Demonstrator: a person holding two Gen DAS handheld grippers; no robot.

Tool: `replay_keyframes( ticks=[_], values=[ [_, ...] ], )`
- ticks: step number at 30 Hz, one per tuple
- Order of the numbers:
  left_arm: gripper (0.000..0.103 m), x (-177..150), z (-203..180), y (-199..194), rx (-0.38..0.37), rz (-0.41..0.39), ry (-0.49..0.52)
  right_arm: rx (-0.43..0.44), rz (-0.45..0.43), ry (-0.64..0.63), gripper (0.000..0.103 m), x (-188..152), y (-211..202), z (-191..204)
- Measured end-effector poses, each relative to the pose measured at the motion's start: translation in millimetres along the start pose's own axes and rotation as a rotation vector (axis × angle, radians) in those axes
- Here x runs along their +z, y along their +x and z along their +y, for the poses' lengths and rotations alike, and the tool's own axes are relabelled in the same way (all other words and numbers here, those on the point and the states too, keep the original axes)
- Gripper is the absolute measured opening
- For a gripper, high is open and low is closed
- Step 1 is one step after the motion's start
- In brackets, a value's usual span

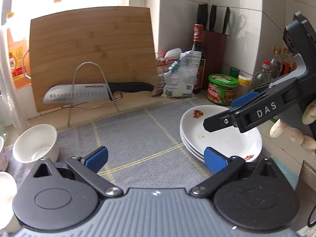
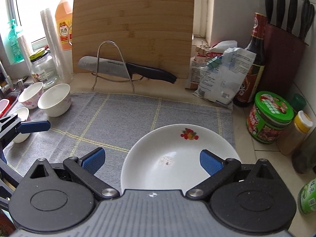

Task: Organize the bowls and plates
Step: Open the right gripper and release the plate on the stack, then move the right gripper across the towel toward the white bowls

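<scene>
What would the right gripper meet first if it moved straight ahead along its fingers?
Most likely the white plate with fruit print, top of the stack, lying just ahead and below the open right gripper. Depth is unclear; passing above it, the upright bamboo cutting board comes next.

Daylight from far-left window, blown out w/ glare; scene sharp, soft shadows, fisheye bend at edges.

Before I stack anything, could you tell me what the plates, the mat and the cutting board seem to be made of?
Plates: likely glazed ceramic, white and glossy, with a fruit print.
Mat: woven grey fabric, matte, with yellow grid lines.
Cutting board: probably bamboo, with jointed light-brown strips.
</scene>
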State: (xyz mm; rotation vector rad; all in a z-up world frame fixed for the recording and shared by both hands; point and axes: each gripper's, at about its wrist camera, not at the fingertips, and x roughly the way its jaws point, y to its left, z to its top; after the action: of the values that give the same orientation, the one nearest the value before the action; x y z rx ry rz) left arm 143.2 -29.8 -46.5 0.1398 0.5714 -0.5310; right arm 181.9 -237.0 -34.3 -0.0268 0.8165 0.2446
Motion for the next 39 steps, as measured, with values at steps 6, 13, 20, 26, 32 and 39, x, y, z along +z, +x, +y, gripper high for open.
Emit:
replay_keyframes(
  ticks=[6, 13, 20, 26, 32, 39],
  values=[
    [0.102, -21, 24, -21, 0.067, 0.033, -0.028, 0.064, 0.016, -0.028, 0.103, 1, 13, 29],
    [0.102, -50, 63, -50, 0.034, 0.053, 0.001, 0.055, 0.041, -0.064, 0.103, -5, 25, 85],
    [0.102, -81, 116, -90, 0.003, 0.072, 0.011, 0.049, 0.065, -0.073, 0.103, -9, 33, 157],
    [0.102, -101, 156, -114, 0.042, 0.075, 0.008, 0.064, 0.091, -0.101, 0.103, -15, 45, 213],
    [0.102, -113, 186, -123, 0.098, 0.087, 0.001, 0.091, 0.112, -0.13, 0.103, -17, 59, 251],
    [0.102, -121, 210, -129, 0.137, 0.091, -0.013, 0.108, 0.148, -0.164, 0.103, -19, 79, 278]
  ],
)
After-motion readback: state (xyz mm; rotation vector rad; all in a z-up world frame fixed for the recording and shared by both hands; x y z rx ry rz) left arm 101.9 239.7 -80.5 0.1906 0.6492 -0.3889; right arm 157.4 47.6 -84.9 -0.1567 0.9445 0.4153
